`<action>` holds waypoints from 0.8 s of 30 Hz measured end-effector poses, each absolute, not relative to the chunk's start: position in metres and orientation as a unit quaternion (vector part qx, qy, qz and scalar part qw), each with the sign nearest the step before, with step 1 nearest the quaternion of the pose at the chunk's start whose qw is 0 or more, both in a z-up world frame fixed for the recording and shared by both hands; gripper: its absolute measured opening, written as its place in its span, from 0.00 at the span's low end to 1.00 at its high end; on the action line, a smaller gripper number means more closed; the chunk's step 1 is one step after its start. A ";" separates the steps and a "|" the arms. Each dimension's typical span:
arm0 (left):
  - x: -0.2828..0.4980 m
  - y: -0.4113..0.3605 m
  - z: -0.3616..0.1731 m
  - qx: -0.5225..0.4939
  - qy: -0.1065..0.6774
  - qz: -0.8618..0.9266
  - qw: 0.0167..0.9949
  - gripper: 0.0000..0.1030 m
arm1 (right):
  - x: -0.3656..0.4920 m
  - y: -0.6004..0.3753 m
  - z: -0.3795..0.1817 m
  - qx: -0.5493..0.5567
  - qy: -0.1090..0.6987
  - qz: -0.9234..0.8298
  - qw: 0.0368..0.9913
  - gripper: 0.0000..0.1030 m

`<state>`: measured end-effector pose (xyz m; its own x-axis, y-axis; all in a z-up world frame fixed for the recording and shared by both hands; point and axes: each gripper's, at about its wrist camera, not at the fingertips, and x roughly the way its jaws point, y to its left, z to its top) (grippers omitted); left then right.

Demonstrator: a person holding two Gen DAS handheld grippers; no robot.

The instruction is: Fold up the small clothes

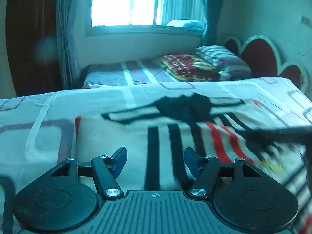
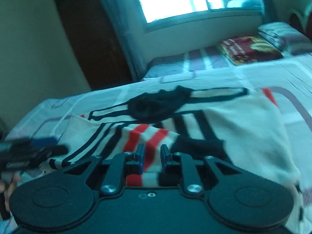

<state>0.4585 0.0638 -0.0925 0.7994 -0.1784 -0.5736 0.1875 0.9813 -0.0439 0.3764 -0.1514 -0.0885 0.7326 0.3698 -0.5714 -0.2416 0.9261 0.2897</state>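
Striped shirt (image 1: 120, 134), white with black and red bands, lies spread on the patterned bedsheet (image 1: 29, 117), filling the middle of both views. Left gripper (image 1: 155, 160) hovers over its white and black-striped part at 6 o'clock in the left wrist view, jaws wide apart and holding nothing. Right gripper (image 2: 152, 159) has its jaws narrow, closed on a raised red-and-white fold of the shirt, at 6 o'clock in its own view. A black garment (image 2: 156, 105) with thin straps sits at 12 o'clock from both grippers, touching the shirt's far edge. Beyond, a pillow (image 1: 222, 58) rests at 1 o'clock
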 end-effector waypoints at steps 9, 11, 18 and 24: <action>0.532 0.124 -0.136 -0.032 0.347 -0.039 0.936 0.63 | 0.428 -0.136 -0.120 0.103 0.364 0.153 0.913 0.09; 0.531 0.120 -0.138 -0.018 0.349 -0.043 0.936 0.63 | 0.427 -0.143 -0.123 0.122 0.358 0.156 0.912 0.09; 0.542 0.112 -0.118 0.005 0.336 -0.039 0.941 0.63 | 0.442 -0.117 -0.102 0.117 0.339 0.174 0.917 0.19; 0.554 0.112 -0.128 0.018 0.365 -0.033 0.930 0.68 | 0.457 -0.083 -0.115 0.038 0.361 0.170 0.916 0.14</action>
<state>0.5540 0.1124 -0.1279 0.7321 -0.0479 -0.6795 0.0741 0.9972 0.0096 0.4574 -0.0833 -0.1155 0.6807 0.3395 -0.6492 -0.2849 0.9390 0.1925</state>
